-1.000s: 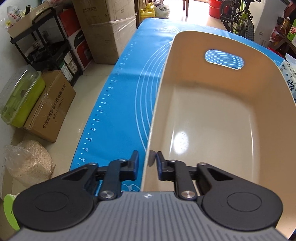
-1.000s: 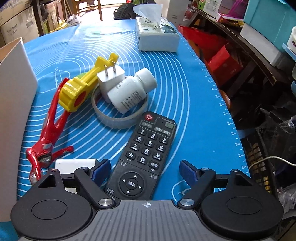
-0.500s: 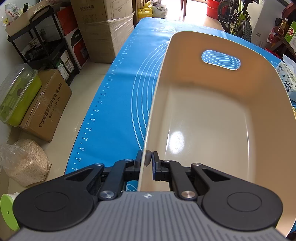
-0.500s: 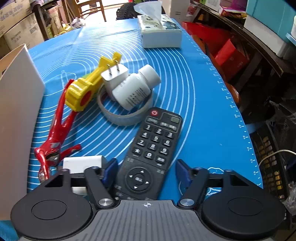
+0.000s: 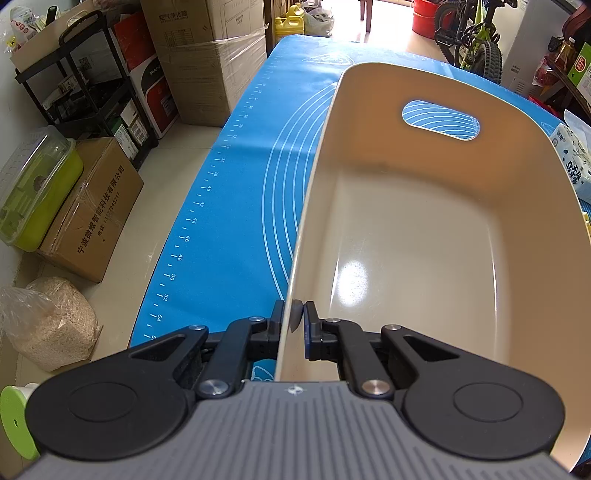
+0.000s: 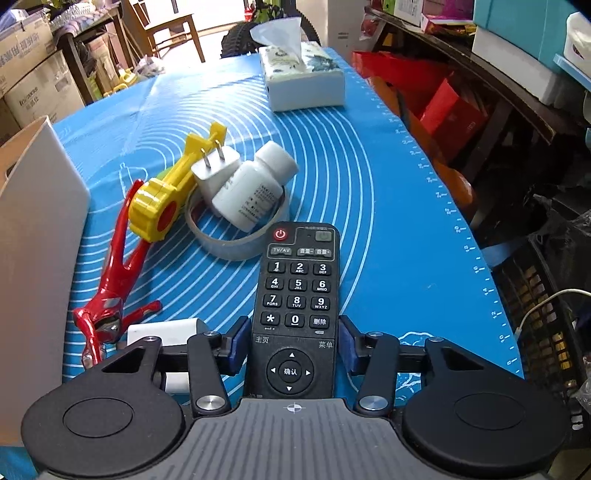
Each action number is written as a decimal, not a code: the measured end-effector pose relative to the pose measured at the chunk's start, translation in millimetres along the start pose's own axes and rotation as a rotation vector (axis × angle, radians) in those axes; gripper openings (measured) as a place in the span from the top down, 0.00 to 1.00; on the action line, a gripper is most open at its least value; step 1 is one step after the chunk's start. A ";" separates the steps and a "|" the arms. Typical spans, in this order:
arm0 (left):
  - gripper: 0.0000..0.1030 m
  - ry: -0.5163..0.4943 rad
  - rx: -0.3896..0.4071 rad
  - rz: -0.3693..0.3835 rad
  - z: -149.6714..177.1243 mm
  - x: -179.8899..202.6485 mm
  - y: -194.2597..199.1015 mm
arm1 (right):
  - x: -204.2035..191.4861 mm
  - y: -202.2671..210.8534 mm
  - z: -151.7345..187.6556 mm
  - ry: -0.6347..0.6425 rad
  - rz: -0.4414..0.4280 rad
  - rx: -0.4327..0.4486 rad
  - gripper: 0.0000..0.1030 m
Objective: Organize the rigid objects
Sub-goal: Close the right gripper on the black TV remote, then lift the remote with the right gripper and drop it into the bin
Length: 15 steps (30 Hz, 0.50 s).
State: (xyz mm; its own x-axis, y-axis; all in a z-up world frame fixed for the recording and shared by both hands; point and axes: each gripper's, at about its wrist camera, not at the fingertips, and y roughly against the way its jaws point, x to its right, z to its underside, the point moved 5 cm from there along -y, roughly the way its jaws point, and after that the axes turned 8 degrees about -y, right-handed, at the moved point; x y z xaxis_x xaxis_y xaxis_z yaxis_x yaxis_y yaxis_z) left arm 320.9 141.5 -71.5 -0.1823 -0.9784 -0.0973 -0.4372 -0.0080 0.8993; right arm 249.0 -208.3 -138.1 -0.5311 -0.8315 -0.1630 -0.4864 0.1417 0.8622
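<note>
The black remote control (image 6: 295, 306) lies near the blue mat's (image 6: 388, 236) near edge, its lower end between the closing jaws of the right gripper (image 6: 293, 345); a square hold across its narrow sides looks best before lifting; the pads seem just short of contact. Only the left view shows the left gripper (image 5: 293, 319) clamped on the beige bin's (image 5: 424, 258) wall, the bin empty; only the right shows the clutter.

Pale glossy tile floor (image 5: 122, 258) at left of left-wrist view. Black shelf rack (image 5: 92, 92) upper left, cardboard boxes (image 5: 210, 55) beside it. Bright daylight top centre; bicycle (image 5: 469, 40) upper right. Right-wrist view: wooden chair (image 6: 166, 29) top left, cluttered dark shelving (image 6: 480, 74) right.
</note>
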 end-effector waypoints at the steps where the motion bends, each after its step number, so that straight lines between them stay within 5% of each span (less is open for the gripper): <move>1: 0.89 -0.001 0.000 0.000 0.0 0.0 -0.1 | 0.5 2.3 -0.8 -0.001 -0.003 0.010 0.47; 15: 0.89 -0.003 -0.001 -0.003 0.4 -0.4 -0.6 | -29.0 64.6 -38.5 0.017 -0.107 0.202 0.47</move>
State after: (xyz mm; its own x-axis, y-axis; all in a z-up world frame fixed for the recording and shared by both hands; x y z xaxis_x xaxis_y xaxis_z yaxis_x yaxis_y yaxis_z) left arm 320.9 142.0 -72.2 -0.1839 -0.9777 -0.1012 -0.4370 -0.0109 0.8994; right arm 259.7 -195.8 -59.2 -0.4580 -0.8562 -0.2390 -0.6694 0.1553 0.7265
